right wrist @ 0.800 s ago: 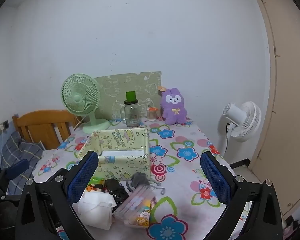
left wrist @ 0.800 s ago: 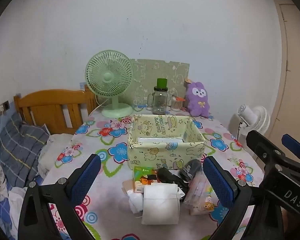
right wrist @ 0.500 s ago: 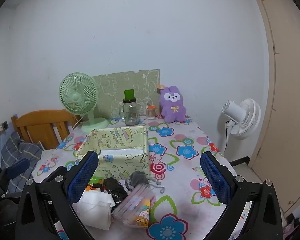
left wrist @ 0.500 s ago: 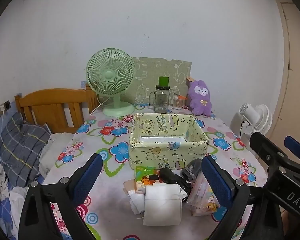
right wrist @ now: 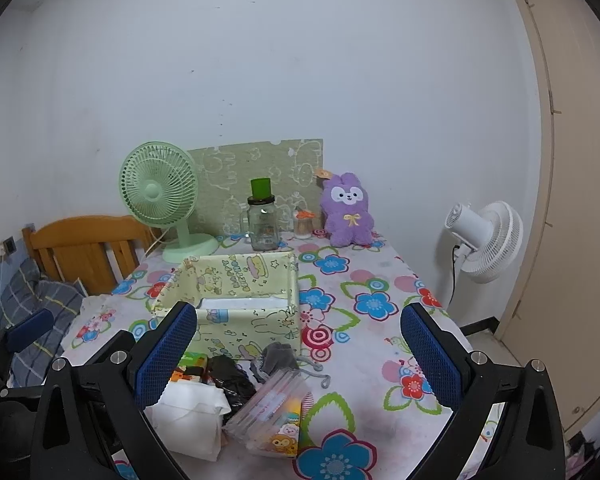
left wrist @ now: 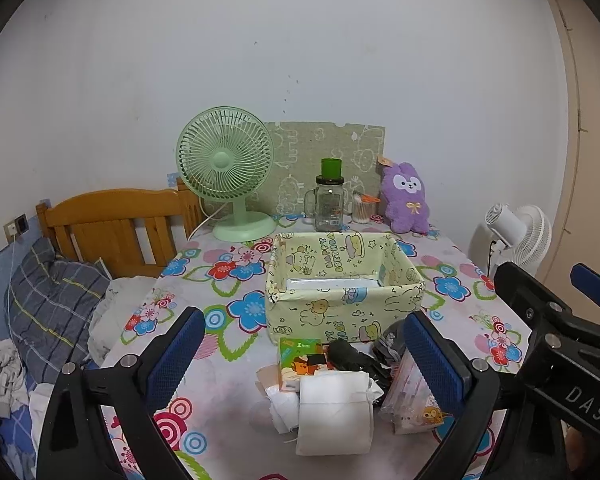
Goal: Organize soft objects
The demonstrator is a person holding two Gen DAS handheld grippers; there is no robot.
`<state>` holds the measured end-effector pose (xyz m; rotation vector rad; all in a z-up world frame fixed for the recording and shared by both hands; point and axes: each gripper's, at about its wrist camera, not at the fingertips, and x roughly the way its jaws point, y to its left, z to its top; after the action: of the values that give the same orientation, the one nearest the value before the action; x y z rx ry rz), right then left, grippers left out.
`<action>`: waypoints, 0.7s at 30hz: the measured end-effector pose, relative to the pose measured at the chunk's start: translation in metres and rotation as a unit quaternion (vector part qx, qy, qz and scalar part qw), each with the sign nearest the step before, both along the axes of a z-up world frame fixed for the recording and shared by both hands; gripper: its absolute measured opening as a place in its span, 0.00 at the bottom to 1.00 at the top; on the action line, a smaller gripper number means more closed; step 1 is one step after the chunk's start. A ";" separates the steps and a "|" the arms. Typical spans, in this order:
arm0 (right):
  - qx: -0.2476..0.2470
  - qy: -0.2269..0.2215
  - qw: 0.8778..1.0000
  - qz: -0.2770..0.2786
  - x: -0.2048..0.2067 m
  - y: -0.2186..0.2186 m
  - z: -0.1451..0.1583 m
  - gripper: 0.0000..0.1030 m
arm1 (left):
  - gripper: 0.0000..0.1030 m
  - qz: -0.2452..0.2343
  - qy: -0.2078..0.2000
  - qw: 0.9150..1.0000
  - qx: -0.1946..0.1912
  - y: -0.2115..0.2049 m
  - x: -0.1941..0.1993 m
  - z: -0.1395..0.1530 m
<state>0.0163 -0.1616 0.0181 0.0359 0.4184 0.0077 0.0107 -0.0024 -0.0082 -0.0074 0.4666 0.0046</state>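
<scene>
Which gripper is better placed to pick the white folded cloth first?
Left. The white folded cloth lies centred between the open left gripper; for the right gripper it sits off by its left finger.

Both wrist cameras looked forward and somewhat downward across the flowered counter (left wrist: 228,376) toward the back wall, from near its front edge. The left view sat further left, catching the right tongs (left wrist: 556,320) at its right edge; the right view caught the left tongs (right wrist: 24,332) at its left edge. Both shared the yellow fabric box (left wrist: 342,300) (right wrist: 240,320) at centre frame.
</scene>
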 end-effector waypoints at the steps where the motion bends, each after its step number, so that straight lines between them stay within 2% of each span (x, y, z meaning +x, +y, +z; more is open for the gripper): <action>1: 0.000 0.000 1.000 0.000 0.000 0.000 0.000 1.00 | 0.98 0.000 -0.001 1.000 0.001 0.000 0.000 0.000; 13: 0.002 -0.003 1.000 0.002 -0.001 0.003 0.001 1.00 | 0.98 -0.004 -0.004 1.000 0.001 0.000 -0.004 -0.001; 21: 0.009 0.002 1.000 0.003 -0.002 0.002 0.002 1.00 | 0.97 -0.004 0.007 1.000 -0.006 0.002 -0.001 0.000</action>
<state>0.0142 -0.1595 0.0197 0.0522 0.4228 0.0164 0.0096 0.0000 -0.0083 -0.0180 0.4810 -0.0070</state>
